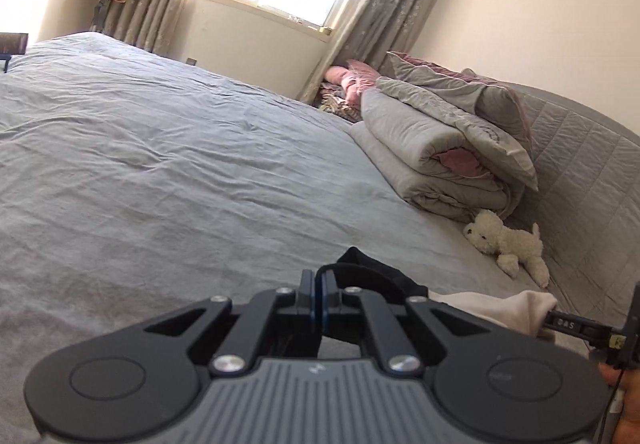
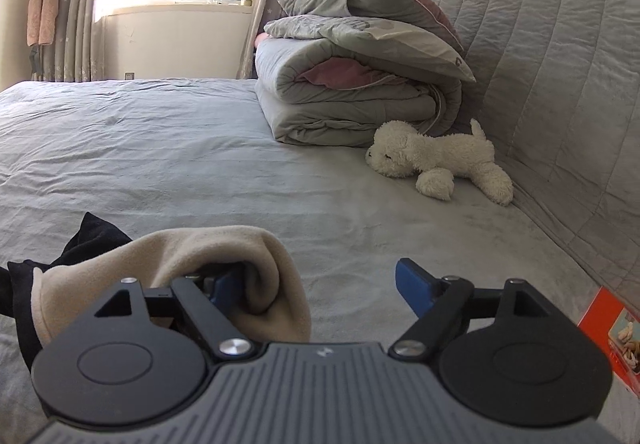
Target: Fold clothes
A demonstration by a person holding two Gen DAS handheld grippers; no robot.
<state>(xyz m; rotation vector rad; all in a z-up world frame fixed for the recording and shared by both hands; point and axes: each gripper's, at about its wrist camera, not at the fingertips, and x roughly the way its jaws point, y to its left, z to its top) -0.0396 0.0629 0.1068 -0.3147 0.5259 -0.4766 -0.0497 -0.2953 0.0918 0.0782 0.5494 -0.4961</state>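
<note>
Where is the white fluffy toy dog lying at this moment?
The white fluffy toy dog lies on the grey bed sheet, right of centre in the right wrist view, just in front of the folded grey quilt and beside the quilted grey headboard.

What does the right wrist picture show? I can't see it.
The right gripper is open over a grey bed, with a beige cloth draped on one finger. A white toy dog lies beside folded quilts.

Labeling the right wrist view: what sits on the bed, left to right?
Black garment → beige garment → folded quilt → white plush dog → red box at the right edge.
</note>
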